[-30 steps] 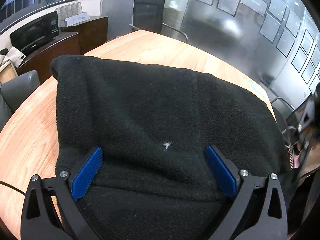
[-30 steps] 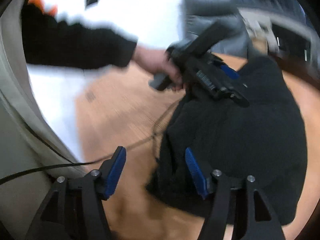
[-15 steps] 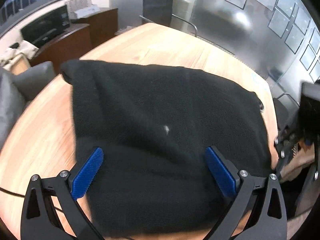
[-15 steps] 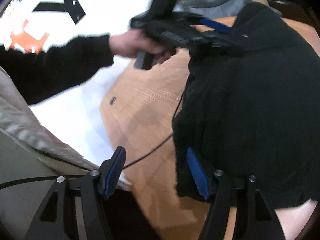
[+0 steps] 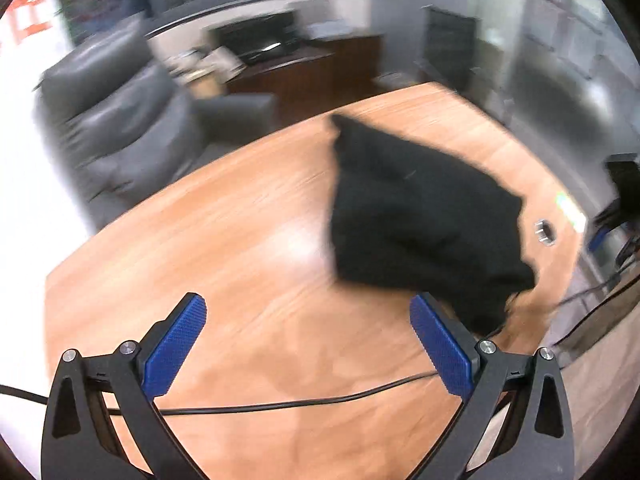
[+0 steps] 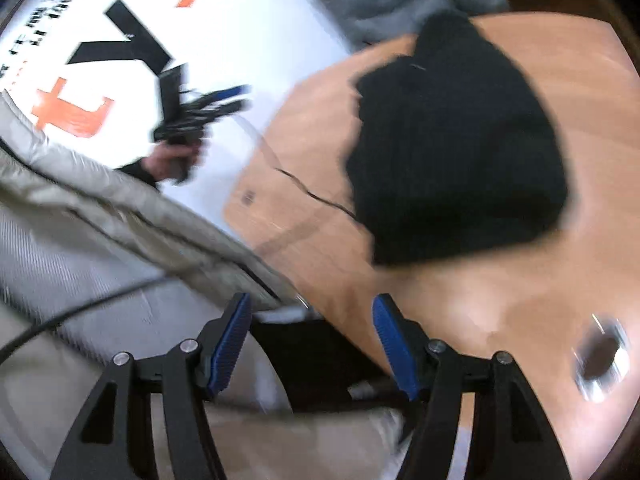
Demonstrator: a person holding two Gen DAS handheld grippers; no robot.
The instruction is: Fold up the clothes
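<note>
A black fleece garment (image 5: 416,216) lies folded in a compact pile on the wooden table (image 5: 240,264); it also shows in the right wrist view (image 6: 456,160). My left gripper (image 5: 308,344) is open and empty, held above bare table to the left of the pile. My right gripper (image 6: 312,340) is open and empty, held back over the table's near edge, apart from the pile. The left gripper also shows in the right wrist view (image 6: 200,112), held in the person's hand off the table's edge.
A black cable (image 5: 280,402) runs across the table near my left gripper. A round metal grommet (image 5: 545,232) sits in the table right of the pile. A grey armchair (image 5: 120,120) stands beyond the far-left edge. The person's beige jacket (image 6: 100,240) fills the left of the right wrist view.
Both grippers have pulled back from the garment. The left one, earlier right over the fleece, now sits left of it over bare table. The right one has withdrawn to the table's edge.
</note>
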